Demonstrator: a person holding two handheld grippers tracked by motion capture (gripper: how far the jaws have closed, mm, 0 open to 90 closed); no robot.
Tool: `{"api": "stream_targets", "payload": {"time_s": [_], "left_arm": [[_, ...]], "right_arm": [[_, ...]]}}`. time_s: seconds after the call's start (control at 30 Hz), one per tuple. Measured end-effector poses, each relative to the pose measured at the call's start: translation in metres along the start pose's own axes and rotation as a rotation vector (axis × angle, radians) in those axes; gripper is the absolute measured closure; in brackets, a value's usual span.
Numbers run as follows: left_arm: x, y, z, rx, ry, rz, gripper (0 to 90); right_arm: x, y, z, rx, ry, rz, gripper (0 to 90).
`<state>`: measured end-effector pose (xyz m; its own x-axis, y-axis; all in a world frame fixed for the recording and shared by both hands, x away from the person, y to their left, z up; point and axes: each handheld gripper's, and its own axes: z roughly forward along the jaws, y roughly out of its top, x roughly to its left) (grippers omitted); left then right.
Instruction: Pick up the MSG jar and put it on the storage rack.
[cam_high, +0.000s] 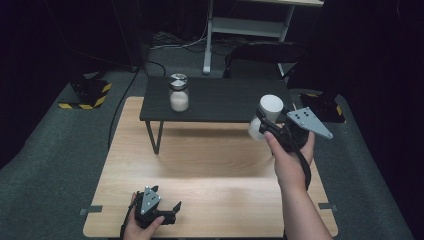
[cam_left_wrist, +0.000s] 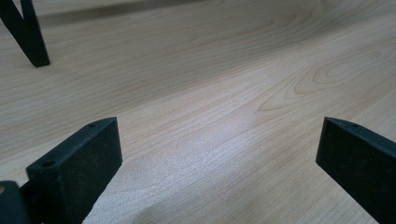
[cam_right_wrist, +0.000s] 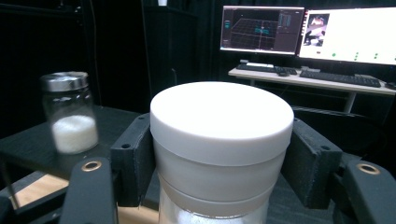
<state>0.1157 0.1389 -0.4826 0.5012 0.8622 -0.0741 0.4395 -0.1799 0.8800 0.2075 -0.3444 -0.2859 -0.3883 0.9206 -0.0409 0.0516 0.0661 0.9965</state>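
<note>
White jar (cam_right_wrist: 219, 140) was pinched in the right gripper (cam_high: 272, 125), held up by the black shelf's (cam_high: 220, 107) right end. A metal-lidded glass jar (cam_high: 178, 92) stood on the shelf, well apart. Left gripper (cam_high: 167, 210) sat spread, empty, low over the table (cam_left_wrist: 224, 93).

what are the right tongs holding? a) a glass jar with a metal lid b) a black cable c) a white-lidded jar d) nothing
c: in the right gripper view the right tongs have a jaw pressed on each side of the white-lidded jar, lifted off the table in the high view, while the glass jar with the metal lid stands apart on the small black table.
</note>
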Motion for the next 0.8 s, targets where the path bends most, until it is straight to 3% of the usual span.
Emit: {"api": "stream_targets", "payload": {"time_s": [0.8], "left_arm": [[0.004, -0.002, -0.002, -0.004, -0.023, -0.015, 0.3]], "right_arm": [[-0.001, 0.021, 0.067, 0.041, -0.058, 0.011, 34.4]]}}
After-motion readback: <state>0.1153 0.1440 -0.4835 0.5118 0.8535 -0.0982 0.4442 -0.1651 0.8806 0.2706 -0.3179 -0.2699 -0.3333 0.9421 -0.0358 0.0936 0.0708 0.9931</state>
